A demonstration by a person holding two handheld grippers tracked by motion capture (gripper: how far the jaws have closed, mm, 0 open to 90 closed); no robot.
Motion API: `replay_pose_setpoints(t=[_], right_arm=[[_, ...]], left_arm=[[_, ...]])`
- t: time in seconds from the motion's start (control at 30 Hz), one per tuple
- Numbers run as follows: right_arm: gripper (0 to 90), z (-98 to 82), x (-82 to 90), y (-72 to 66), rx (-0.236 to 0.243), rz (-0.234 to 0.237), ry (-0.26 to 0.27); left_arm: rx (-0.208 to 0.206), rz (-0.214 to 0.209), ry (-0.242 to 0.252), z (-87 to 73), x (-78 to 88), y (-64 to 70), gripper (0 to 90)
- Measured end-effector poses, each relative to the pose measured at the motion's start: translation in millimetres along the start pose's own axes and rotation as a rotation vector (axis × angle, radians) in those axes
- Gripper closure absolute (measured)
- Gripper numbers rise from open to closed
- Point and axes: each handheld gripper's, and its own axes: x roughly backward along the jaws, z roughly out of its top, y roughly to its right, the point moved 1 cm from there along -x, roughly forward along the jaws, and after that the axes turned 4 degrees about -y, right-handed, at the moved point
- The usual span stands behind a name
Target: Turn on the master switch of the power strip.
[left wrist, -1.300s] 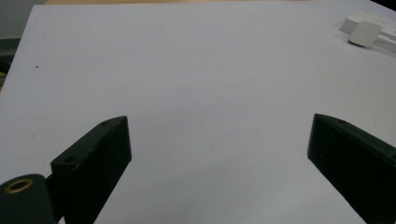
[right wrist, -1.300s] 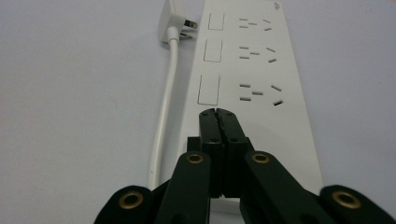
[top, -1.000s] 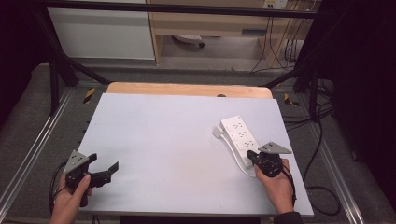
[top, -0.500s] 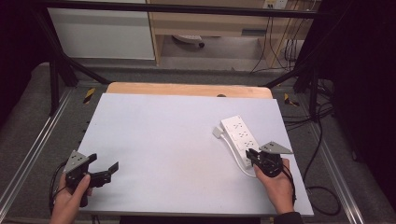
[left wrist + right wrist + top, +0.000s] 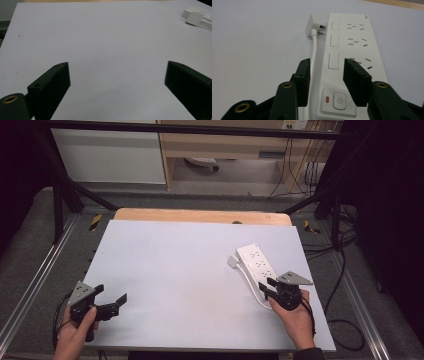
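Your right gripper (image 5: pixel 325 75) has just been opening; its jaws stand partly apart over the near end of the white plastic power strip (image 5: pixel 352 62), above its power button, pressing nothing. The strip lies flat at the table's right side. Its white cord (image 5: pixel 314 50) and plug lie loose beside it, so plugging or moving seems left to do. Your left gripper (image 5: pixel 117 82) is wide open and empty, well apart on the pale grey tabletop (image 5: pixel 175 270).

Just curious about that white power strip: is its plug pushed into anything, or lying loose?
Lying loose. The plug rests on the table beside the power strip, its metal prongs bare, in no socket.
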Motion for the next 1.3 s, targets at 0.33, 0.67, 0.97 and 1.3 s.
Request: replay_pose_setpoints(t=[0.33, 0.67, 0.97, 1.3], right_arm=[[28.6, 3.5, 0.0, -2.4, -0.016, -0.007, 0.018], [3.4, 7.4, -2.3, -6.3, -0.027, -0.004, 0.038], [3.7, 6.1, 0.2, -5.9, 0.004, -0.019, 0.066], [4.0, 7.9, 9.7, -7.3, 0.015, -0.009, 0.096]], left_arm=[[0.000, -0.001, 0.003, 0.1, 0.1, 0.1, 6.3], [-0.001, -0.003, 0.005, 0.2, 0.3, 0.2, 6.3], [0.001, -0.005, 0.007, 0.2, 0.4, 0.1, 6.3], [0.004, -0.002, 0.010, 0.2, 0.8, -0.2, 6.2]])
